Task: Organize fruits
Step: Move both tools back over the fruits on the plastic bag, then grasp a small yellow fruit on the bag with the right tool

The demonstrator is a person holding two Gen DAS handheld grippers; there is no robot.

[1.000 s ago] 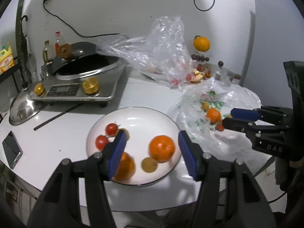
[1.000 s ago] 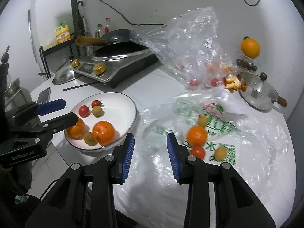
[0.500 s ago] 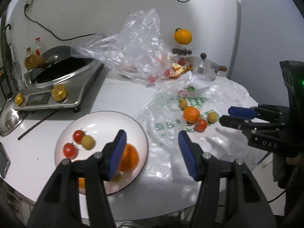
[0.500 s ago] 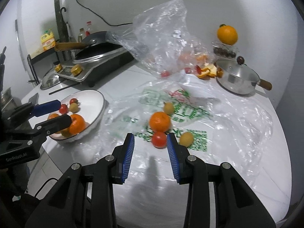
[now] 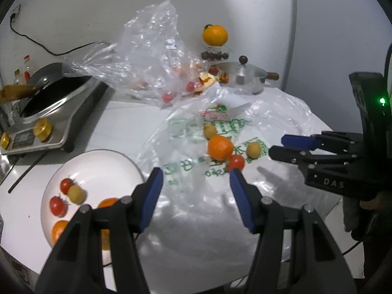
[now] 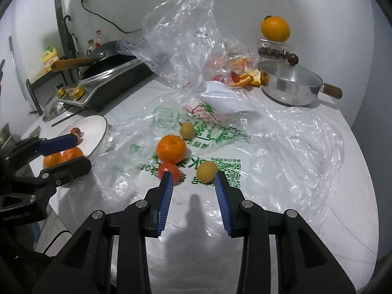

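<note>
A printed plastic bag (image 6: 220,152) lies flat on the white table and carries an orange (image 6: 171,148), a red tomato (image 6: 167,169) and two small yellow fruits (image 6: 207,171) (image 6: 186,130). My right gripper (image 6: 193,175) is open and empty, its tips just short of the tomato and the nearer yellow fruit. To the left, my left gripper (image 5: 196,174) is open and empty over the bag's near edge, beside the white plate (image 5: 98,154). The plate holds two tomatoes (image 5: 57,205), a yellow fruit (image 5: 77,194) and oranges (image 5: 109,202), partly hidden by my left finger.
A cooker with a black pan (image 5: 49,103) stands at the back left. A crumpled clear bag (image 5: 152,56) with tomatoes and peel rises behind the fruits. A lidded steel pot (image 6: 289,85) and an orange on a jar (image 6: 275,29) stand at the back right.
Both grippers have swung right, away from the plate and toward the fruits on the printed bag. The right gripper's tips have come close to the tomato and yellow fruit. Jaw widths are unchanged.
</note>
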